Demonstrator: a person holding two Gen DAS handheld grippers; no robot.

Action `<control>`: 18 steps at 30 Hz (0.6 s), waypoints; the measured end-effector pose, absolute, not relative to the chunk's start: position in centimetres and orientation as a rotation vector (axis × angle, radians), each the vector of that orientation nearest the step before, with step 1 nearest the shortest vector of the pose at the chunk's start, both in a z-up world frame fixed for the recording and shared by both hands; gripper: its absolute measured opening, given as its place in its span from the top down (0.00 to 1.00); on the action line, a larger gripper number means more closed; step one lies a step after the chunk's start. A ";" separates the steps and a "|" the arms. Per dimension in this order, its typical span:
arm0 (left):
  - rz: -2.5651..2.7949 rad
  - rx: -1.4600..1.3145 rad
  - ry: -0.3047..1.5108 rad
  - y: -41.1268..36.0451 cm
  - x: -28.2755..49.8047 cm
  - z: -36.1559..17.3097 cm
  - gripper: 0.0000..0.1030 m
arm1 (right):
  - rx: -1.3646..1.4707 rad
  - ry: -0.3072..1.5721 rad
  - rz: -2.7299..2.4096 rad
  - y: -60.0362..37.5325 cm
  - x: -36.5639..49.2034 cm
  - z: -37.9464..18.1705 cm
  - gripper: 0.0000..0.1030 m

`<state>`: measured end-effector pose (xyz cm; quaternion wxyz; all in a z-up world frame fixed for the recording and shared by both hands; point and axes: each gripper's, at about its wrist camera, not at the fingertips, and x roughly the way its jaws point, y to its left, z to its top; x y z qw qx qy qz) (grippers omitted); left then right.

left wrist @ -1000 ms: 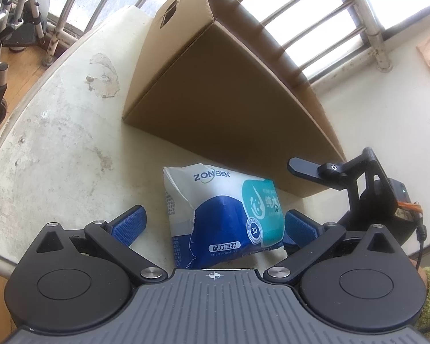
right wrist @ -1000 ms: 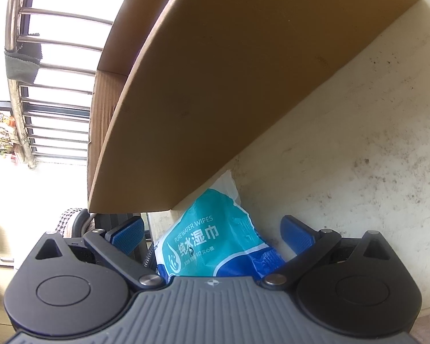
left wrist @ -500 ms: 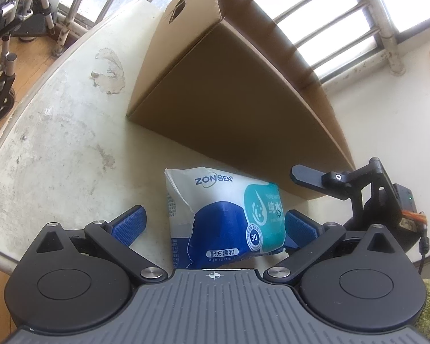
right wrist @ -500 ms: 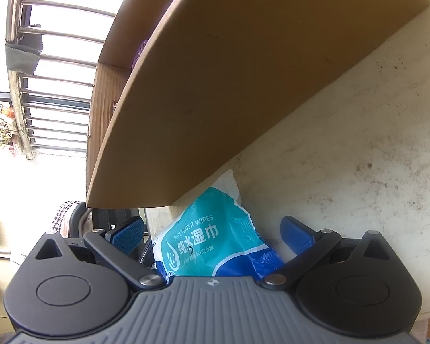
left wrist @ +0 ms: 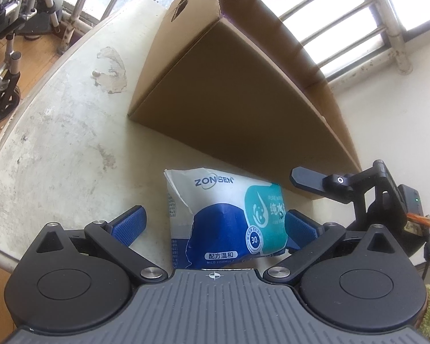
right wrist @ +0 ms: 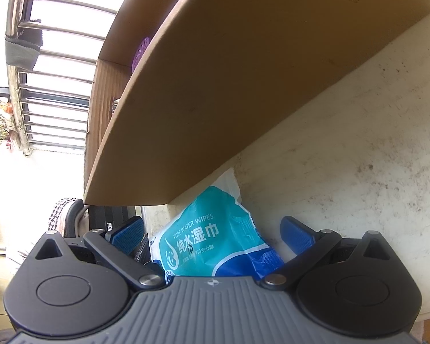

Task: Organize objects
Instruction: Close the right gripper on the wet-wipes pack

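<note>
wipes pack (left wrist: 226, 218) on table (left wrist: 57, 143), just beside cardboard box (left wrist: 238, 91) | L gripper (left wrist: 215, 223) spread wide, pack between fingers | R gripper (right wrist: 212, 229) spread wide, same pack between

Matt brown cardboard box (left wrist: 238, 91); glossy, crinkled plastic wipes pack (left wrist: 226, 218); the table (left wrist: 60, 132) looks like rough, stained stone, perhaps painted; shiny metal window bars (left wrist: 387, 8).

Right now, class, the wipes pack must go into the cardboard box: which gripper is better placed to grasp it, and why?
Probably the left gripper: the wipes pack sits squarely between its open fingers. The right gripper also straddles it, but at the table's corner beside the cardboard box.
</note>
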<state>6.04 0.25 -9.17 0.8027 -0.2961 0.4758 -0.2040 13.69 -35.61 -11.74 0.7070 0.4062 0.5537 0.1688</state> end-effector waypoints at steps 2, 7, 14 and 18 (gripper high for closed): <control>-0.439 -0.625 1.019 0.2 6.0 -9.1 0.00 | 0.897 1.231 0.374 -35.6 13.7 -11.6 0.00; -0.435 -0.614 1.022 0.0 6.0 -9.0 0.00 | 0.876 1.229 0.372 -35.2 13.7 -11.4 0.00; -0.445 -0.655 1.020 0.9 5.8 -9.5 0.00 | 0.840 1.227 0.368 -34.5 13.7 -11.1 0.00; -0.449 -0.668 1.026 1.0 6.0 -9.5 0.00 | 0.825 1.229 0.359 -34.1 13.8 -10.9 0.00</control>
